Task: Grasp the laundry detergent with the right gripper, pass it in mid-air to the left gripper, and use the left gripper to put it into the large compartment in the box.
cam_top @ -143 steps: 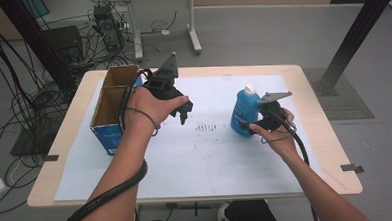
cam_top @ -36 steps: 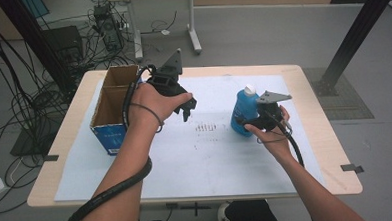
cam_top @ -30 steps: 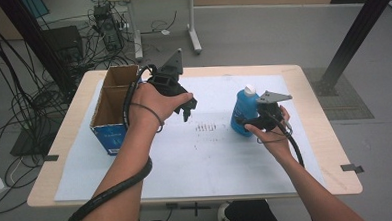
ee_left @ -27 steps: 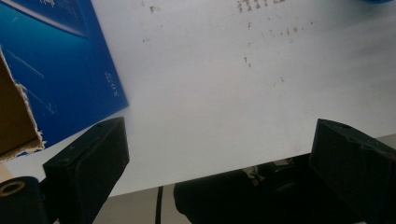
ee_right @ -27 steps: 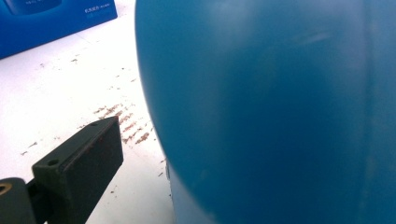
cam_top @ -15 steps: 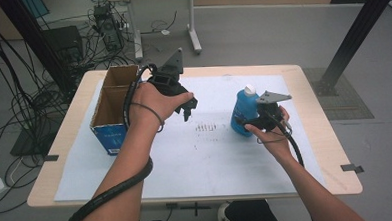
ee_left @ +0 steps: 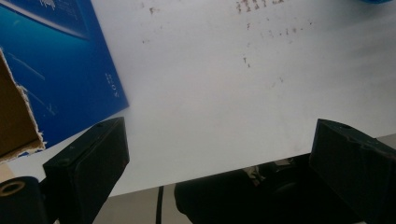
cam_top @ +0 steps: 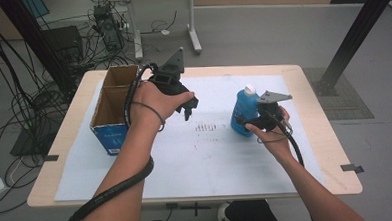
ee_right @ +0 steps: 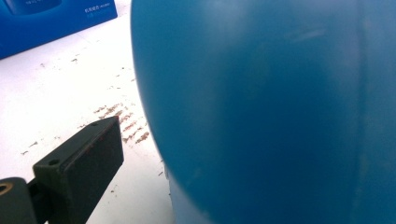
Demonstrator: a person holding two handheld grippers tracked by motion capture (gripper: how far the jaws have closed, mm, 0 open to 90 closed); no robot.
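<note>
Right hand-held gripper (cam_top: 245,122) meets blue bottle (cam_top: 243,111); cardboard box (cam_top: 115,106) well apart.

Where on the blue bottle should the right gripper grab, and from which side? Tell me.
Grip the blue bottle low on its wide body, coming level from its right, where the right gripper already sits. It stands upright with a narrow white cap, so the broad belly probably gives the jaws the steadiest hold. Whether they have closed cannot be told.

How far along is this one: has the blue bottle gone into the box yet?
Not yet. The blue bottle stands upright on the white sheet, apart from the open cardboard box. In hand: the right gripper is at the bottle's side. The left gripper is open and holds nothing. Lifting and placing remain.
</note>
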